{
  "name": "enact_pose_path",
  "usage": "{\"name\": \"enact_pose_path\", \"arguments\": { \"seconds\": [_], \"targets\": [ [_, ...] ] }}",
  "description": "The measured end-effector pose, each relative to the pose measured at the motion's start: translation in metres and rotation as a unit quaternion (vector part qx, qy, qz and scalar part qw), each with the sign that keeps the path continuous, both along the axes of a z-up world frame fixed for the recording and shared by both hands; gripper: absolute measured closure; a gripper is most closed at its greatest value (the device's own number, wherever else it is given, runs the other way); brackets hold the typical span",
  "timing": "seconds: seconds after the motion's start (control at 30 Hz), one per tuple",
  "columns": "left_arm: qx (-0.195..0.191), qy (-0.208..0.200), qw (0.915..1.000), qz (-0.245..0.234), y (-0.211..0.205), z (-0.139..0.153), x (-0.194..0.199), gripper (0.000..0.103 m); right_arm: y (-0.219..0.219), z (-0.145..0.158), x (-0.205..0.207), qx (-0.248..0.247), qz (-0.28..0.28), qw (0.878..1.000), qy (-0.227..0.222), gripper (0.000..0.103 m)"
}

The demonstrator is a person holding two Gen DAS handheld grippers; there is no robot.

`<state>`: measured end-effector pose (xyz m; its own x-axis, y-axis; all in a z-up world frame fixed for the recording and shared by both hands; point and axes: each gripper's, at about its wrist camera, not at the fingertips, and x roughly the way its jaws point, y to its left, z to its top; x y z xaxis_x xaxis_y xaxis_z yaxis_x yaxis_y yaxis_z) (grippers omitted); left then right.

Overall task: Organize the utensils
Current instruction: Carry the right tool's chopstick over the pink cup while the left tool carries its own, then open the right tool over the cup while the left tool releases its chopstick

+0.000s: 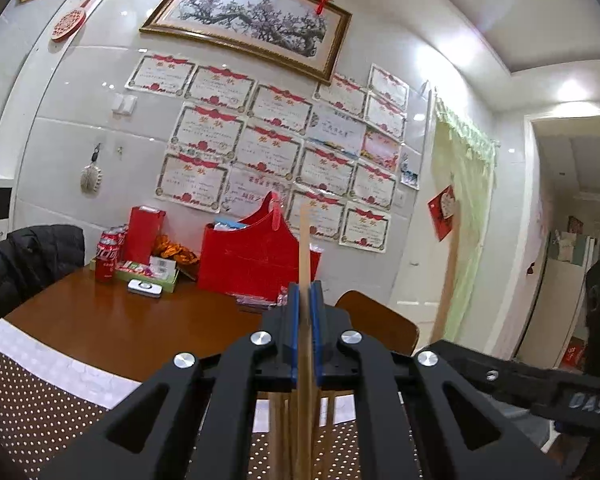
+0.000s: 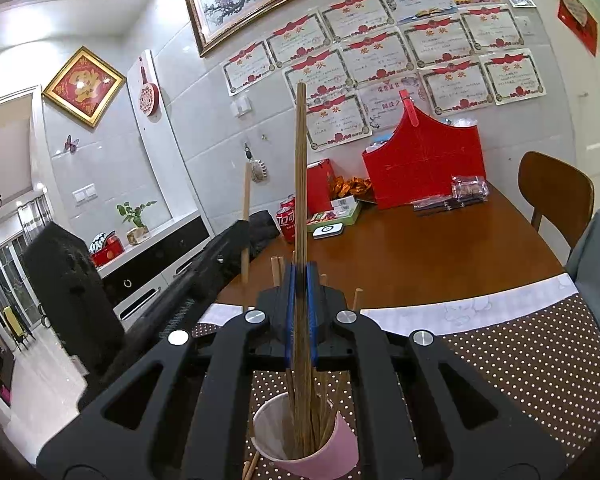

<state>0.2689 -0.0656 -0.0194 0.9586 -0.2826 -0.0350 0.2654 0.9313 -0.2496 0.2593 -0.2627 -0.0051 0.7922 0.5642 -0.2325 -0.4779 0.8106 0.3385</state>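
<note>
The right gripper is clamped on one dark brown chopstick, held upright, its lower end reaching into a pink paper cup. The cup stands on a brown polka-dot placemat and holds a bundle of wooden chopsticks, too crowded to count. The left gripper pinches one pale, square-edged chopstick, also upright. Beyond lies a glossy wooden table carrying a red basket-shaped box, two red cola cans and a white tin.
</note>
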Motion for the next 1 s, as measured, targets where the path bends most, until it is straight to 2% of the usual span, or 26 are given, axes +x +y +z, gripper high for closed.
{"name": "enact_pose_path", "arguments": {
  "seconds": [0.33,0.47,0.5,0.53,0.6,0.7,0.73,0.87,1.0],
  "targets": [
    [0.027,0.014,0.9995,0.008,-0.005,-0.010,0.004,0.098,0.004,-0.003,0.002,-0.009,0.007,1.000,0.012,0.097],
    [0.044,0.035,0.9984,0.009,-0.004,-0.017,0.001,0.096,0.007,-0.009,0.010,-0.016,0.017,0.999,0.044,0.096],
    [0.049,0.040,0.9980,0.010,-0.003,-0.019,-0.001,0.083,0.006,-0.009,0.012,-0.014,0.017,0.998,0.051,0.090],
    [0.050,0.043,0.9977,0.013,-0.002,-0.020,-0.003,0.062,0.004,-0.011,0.015,-0.008,0.013,0.998,0.061,0.063],
    [0.049,0.045,0.9975,0.024,0.004,-0.022,-0.009,0.046,-0.001,-0.012,0.014,0.000,-0.004,0.998,0.061,0.015],
    [0.053,0.054,0.9967,0.029,0.013,-0.020,-0.016,0.037,-0.007,-0.010,0.012,0.009,-0.019,0.998,0.054,0.014],
    [0.058,0.059,0.9961,0.033,0.016,-0.018,-0.020,0.033,-0.008,-0.010,0.011,0.012,-0.025,0.998,0.056,0.009],
    [0.095,0.080,0.9910,0.052,0.021,-0.015,-0.036,0.030,-0.010,-0.008,0.010,0.013,-0.044,0.997,0.059,0.006],
    [0.136,0.116,0.9810,0.075,0.031,-0.017,-0.060,0.030,-0.004,-0.002,0.003,0.002,-0.039,0.997,0.060,0.006]
  ]
}}
